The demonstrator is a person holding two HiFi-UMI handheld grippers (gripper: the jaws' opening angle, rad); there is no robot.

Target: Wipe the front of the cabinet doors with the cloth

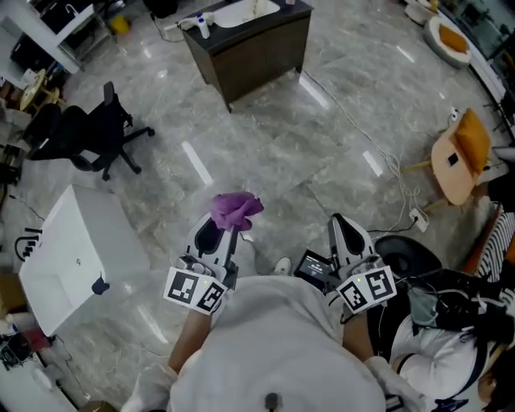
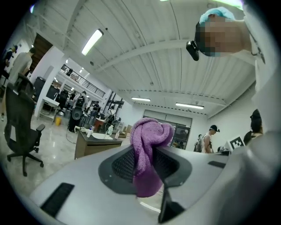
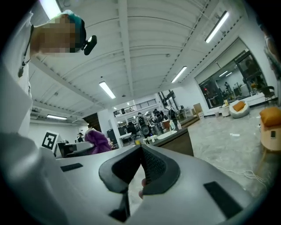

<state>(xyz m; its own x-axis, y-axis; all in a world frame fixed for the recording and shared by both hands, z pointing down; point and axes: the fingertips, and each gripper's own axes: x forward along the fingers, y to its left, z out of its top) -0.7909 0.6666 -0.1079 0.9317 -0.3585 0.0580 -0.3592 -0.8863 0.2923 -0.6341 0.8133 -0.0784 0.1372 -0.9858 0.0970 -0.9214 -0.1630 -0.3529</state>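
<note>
Purple terry cloth (image 1: 235, 209) sits clamped in the left claw (image 1: 220, 233). Its jaws are shut on the middle of the bundle, so a bunched wad bulges past the tips and a tail hangs down behind the pads. Held that way, the soft wad leads, which suits pressing it flat against a door face.

The right claw (image 3: 141, 163) has its jaws together with nothing held between them. It seems to ride along as the spare hand.

In the head view both forearms are tucked close to the person's torso at 6 o'clock. The claws sit side by side at waist level, tips aimed toward 12 o'clock and tilted slightly upward, a carrying pose rather than a working one.

The dark cabinet (image 1: 257, 52), with a white basin (image 1: 241, 11) on top, stands well apart at 12 o'clock across bare marble floor (image 1: 265, 153). A black office chair (image 1: 88, 133) sits at 10 o'clock, clear of the straight path. Wiping has not begun, by my reading. The cloth must first be carried to the doors.
</note>
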